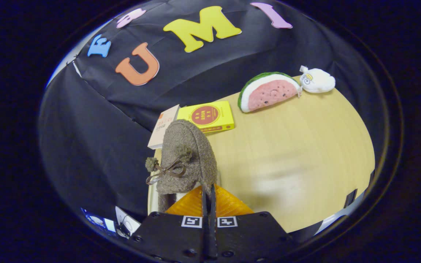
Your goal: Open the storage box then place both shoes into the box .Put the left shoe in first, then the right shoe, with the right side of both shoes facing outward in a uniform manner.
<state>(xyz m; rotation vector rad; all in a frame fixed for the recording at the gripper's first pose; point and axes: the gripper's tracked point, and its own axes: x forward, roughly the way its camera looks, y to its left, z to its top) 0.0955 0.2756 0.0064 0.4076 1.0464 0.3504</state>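
Observation:
A brown woolly shoe [186, 157] with a pompom lace bow is held up off the wooden table [305, 153], its toe pointing away from me and upward. My gripper [208, 191] is shut, both fingers pinching the shoe's rear rim on its right side. The shoe's sole and its heel end are hidden behind the fingers. I cannot tell whether this is the left or the right shoe.
Beyond the shoe lie a yellow book [210, 116] and a pale book [163, 126] at the table's far left edge. A watermelon-slice plush [269, 91] and a small white plush [316, 81] sit at the far side. Bare tabletop lies to the right.

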